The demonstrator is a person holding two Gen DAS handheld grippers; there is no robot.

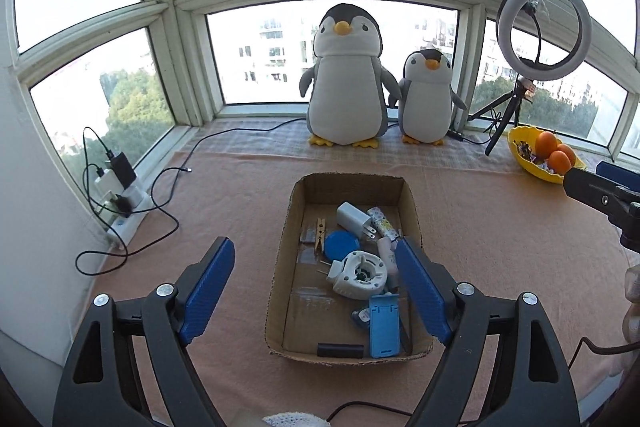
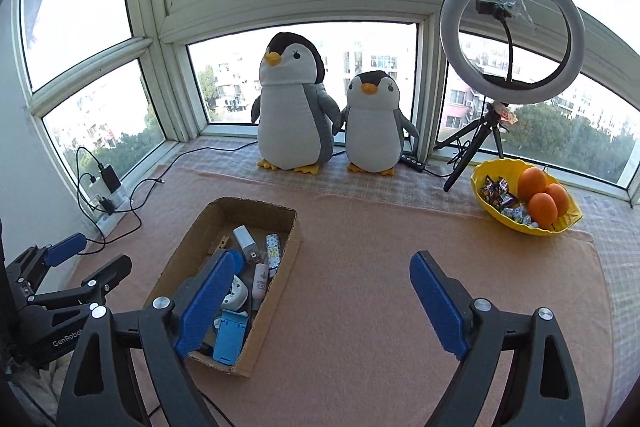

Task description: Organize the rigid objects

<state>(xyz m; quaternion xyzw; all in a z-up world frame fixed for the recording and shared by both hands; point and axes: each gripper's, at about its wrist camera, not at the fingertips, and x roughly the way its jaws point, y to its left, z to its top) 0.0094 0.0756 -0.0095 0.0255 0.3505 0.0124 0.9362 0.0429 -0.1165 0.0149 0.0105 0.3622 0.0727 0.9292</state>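
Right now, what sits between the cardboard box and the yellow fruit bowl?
Nothing: only bare peach cloth between cardboard box and yellow bowl, shown in the right wrist view.

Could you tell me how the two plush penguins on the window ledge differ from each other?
The large penguin stands clearly taller and wider than the small penguin. The large penguin is on the left, the small penguin on the right, close beside it. In the right wrist view the large penguin's beak turns toward the left, while the small penguin faces more squarely forward. Both share grey backs, white bellies, orange beaks and yellow feet, and both stand upright against the window.
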